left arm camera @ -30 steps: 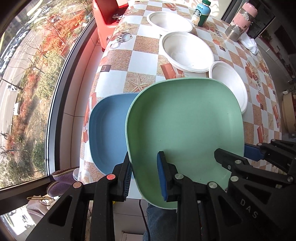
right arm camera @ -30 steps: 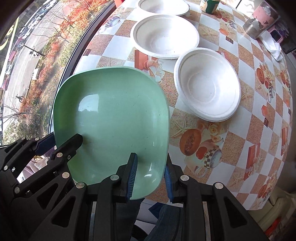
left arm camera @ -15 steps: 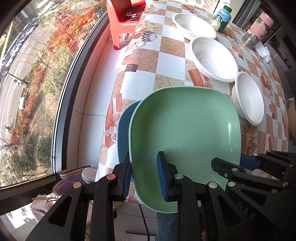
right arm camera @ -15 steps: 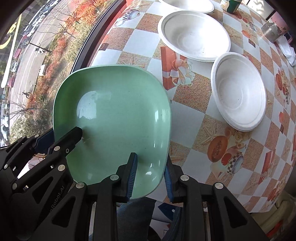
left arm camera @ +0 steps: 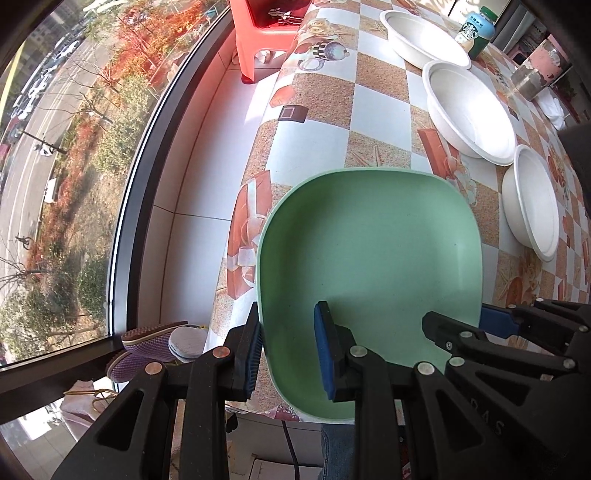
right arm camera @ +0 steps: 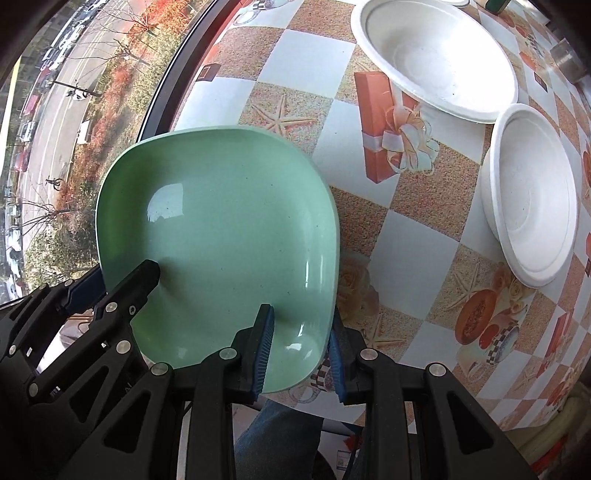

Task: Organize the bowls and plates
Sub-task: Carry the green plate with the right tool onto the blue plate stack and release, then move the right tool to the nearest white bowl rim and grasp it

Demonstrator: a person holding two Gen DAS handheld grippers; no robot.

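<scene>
Blue plate now hidden, green plate (left arm camera: 369,258) gripped — both grippers (left arm camera: 288,350) (right arm camera: 301,347)

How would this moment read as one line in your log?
green plate gripped by both | left gripper near-left rim | right gripper near-right rim | white bowls untouched

One green plate (left arm camera: 369,251), three white bowls (left arm camera: 469,110), one green-capped bottle (left arm camera: 474,31), one pink jar (left arm camera: 539,70), one red stool (left arm camera: 269,33)

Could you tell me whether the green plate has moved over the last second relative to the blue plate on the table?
Yes. The green plate, gripped by both the left gripper and the right gripper, has shifted sideways over the blue plate, which it now hides entirely.
</scene>
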